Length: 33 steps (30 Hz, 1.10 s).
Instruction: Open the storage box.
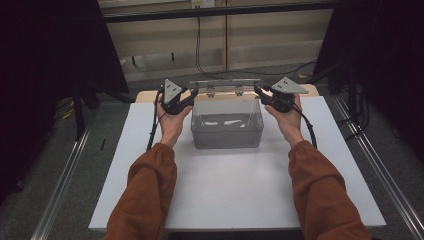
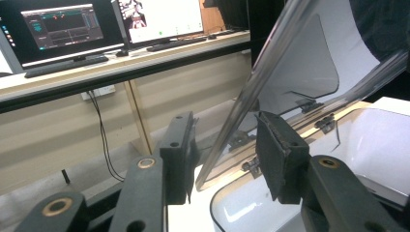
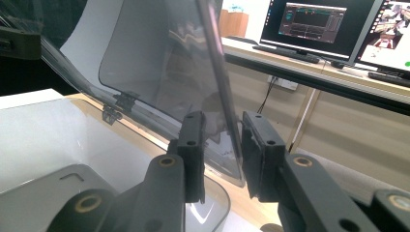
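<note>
White table [image 1: 235, 195] filling lower centre of high view, clear plastic box [image 1: 227, 123] standing at its far middle. Hinged clear lid [image 1: 225, 86] swung up at the box's back edge, pinned at both ends to keep it from dropping shut. Left gripper [image 1: 186, 96] at lid's left end: jaws narrowed, lid edge between them, contact unclear. Right gripper [image 1: 261, 92] at the right end: jaws narrow, seemingly clamped on lid edge

Lid [image 1: 225, 84] behind box [image 1: 227, 131] (box on table [image 1: 235, 195])
</note>
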Available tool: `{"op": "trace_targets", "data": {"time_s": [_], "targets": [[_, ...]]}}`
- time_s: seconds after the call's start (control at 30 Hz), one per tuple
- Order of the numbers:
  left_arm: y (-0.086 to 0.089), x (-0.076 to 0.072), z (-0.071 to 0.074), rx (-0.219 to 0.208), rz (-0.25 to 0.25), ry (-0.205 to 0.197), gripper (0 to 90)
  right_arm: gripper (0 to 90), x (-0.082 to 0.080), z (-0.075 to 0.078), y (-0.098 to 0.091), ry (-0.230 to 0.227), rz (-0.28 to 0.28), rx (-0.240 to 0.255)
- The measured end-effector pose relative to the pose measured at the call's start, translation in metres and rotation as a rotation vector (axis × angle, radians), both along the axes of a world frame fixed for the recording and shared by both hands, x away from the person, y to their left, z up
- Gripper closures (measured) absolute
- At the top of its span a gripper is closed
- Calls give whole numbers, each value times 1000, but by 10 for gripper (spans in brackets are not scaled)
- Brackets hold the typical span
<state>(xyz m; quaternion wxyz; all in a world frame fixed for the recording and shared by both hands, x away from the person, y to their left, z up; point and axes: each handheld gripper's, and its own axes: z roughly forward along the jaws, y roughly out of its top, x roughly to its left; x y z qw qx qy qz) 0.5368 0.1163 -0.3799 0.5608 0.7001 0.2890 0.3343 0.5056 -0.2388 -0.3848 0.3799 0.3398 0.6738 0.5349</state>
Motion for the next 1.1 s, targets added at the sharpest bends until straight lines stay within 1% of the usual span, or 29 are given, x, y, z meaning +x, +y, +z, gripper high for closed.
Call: {"op": "trace_targets", "data": {"time_s": [0.1,0.13,0.2,0.23,0.3,0.4,0.47,0.63,0.73,0.8,0.9,0.93,1.03,1.1], "targets": [[0,3,1,2,2,-2,586,712,1,2,1,0,-1,0],[0,5,1,-5,2,-1,582,714,3,3,1,0,-1,-4],[0,6,1,-6,1,0,582,716,3,3,0,1,-1,-3],[0,8,1,-8,4,1,582,718,4,4,0,0,-1,3],[-1,10,0,-9,-2,4,586,721,6,4,0,-2,-2,5],[-1,14,-2,2,-5,15,592,724,8,3,-1,-6,-3,11],[-2,16,-4,-5,-2,20,593,727,8,2,-1,-4,-4,16],[-5,20,-6,4,-16,31,628,705,13,2,-1,2,3,19],[-7,21,-7,-17,-12,32,641,688,15,2,-1,4,0,25],[-8,22,-7,-19,-8,37,645,677,17,0,-2,5,1,21],[-7,23,-6,3,-7,34,652,666,20,-4,-3,16,-11,10],[-7,24,-6,2,-8,34,654,667,21,-6,-3,29,-10,16],[-7,25,-6,-10,-8,34,657,680,25,-10,-3,31,-2,10],[-7,25,-7,-16,-5,40,656,691,27,-12,-2,42,-5,16]]}}
